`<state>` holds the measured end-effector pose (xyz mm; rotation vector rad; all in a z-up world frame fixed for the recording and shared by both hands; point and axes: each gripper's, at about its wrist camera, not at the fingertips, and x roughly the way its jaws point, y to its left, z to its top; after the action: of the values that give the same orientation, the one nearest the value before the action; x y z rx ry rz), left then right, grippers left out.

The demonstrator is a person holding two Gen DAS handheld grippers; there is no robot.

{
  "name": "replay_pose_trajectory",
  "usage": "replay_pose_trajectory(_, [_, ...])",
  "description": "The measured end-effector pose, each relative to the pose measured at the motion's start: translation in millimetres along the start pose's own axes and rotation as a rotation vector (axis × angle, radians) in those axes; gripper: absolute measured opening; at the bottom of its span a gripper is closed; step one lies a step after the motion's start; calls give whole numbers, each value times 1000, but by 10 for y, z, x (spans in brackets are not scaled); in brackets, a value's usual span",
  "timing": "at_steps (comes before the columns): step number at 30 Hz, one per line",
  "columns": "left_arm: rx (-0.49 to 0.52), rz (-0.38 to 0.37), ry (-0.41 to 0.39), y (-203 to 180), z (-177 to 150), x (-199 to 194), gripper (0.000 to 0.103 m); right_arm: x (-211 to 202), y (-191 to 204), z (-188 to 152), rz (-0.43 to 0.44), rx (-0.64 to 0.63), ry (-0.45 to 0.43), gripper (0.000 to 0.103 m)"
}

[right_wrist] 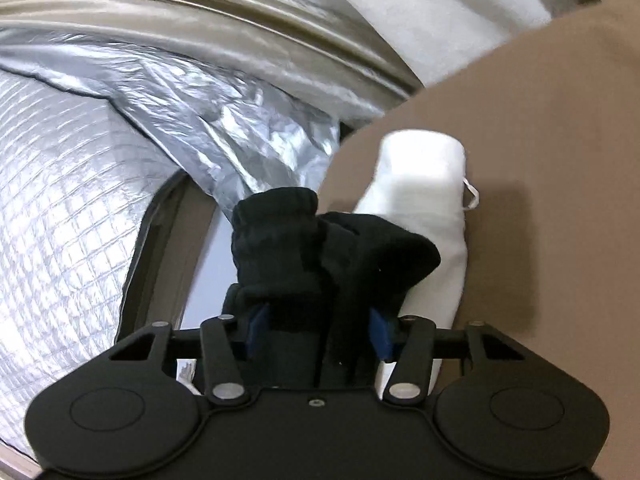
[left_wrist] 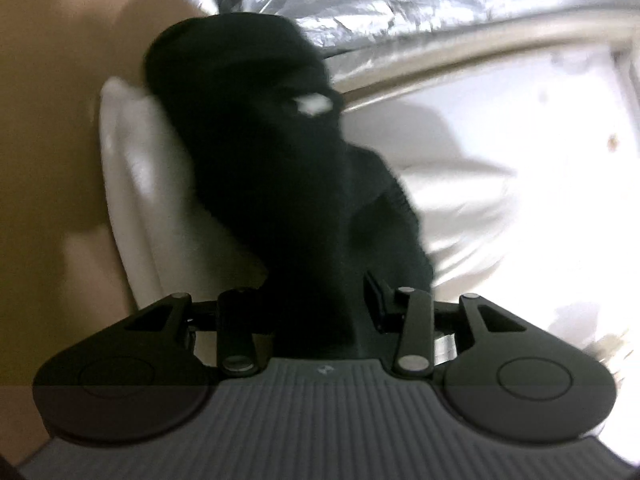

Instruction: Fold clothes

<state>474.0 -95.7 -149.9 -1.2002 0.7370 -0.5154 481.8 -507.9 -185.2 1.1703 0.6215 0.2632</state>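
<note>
A black knit sock (left_wrist: 256,152) hangs bunched in front of my left gripper (left_wrist: 316,304), whose jaws are closed on its lower end; the fingertips are hidden by the dark fabric. Behind it a white sock (left_wrist: 140,184) lies on the brown surface (left_wrist: 44,128). In the right wrist view the black sock (right_wrist: 320,248) is bunched between the blue pads (right_wrist: 380,332) of my right gripper (right_wrist: 316,328), which is shut on it. The white sock (right_wrist: 424,184) lies flat beyond it on the brown surface (right_wrist: 552,160).
A crinkled silver foil sheet (right_wrist: 180,120) and a quilted silver panel (right_wrist: 60,200) lie to the left. A beige rounded rail (left_wrist: 480,56) and white fabric (left_wrist: 500,200) are beside the brown surface. White cloth (right_wrist: 420,8) lies at the far edge.
</note>
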Motion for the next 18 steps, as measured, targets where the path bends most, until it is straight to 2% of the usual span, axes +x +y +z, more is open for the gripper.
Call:
replay_pose_trajectory(1, [-9, -3, -12, 12, 15, -31, 40, -19, -18, -1, 17, 22, -5, 64])
replay_pose_trajectory(3, [6, 3, -39, -10, 45, -87, 40, -105, -61, -43, 48, 58, -36, 79])
replay_pose_trajectory(4, [17, 3, -48, -26, 58, -106, 40, -147, -88, -66, 69, 82, -49, 82])
replay_pose_trajectory(7, [25, 7, -85, -4, 120, -156, 40, -168, -113, -108, 131, 151, -82, 82])
replay_pose_trajectory(11, [81, 44, -99, -94, 96, -146, 40, 48, 106, -130, 14, 9, 5, 82])
replay_pose_trajectory(12, [111, 63, -98, -147, 79, -136, 40, 88, 162, -145, -1, -32, 8, 82])
replay_pose_trajectory(14, [208, 135, -105, -266, 17, -94, 40, 185, 238, -129, -29, -68, -17, 90])
replay_pose_trajectory(15, [261, 171, -103, -316, -22, -53, 40, 250, 268, -91, -52, -67, -31, 90])
replay_pose_trajectory(16, [309, 204, -96, -355, -61, -8, 29, 320, 296, -47, -77, -62, -45, 87])
replay_pose_trajectory(17, [341, 228, -86, -374, -95, 33, 21, 378, 422, 17, -99, -108, -45, 72])
replay_pose_trajectory(18, [362, 245, -93, -396, -122, 49, 19, 432, 572, 87, -120, -166, -43, 61])
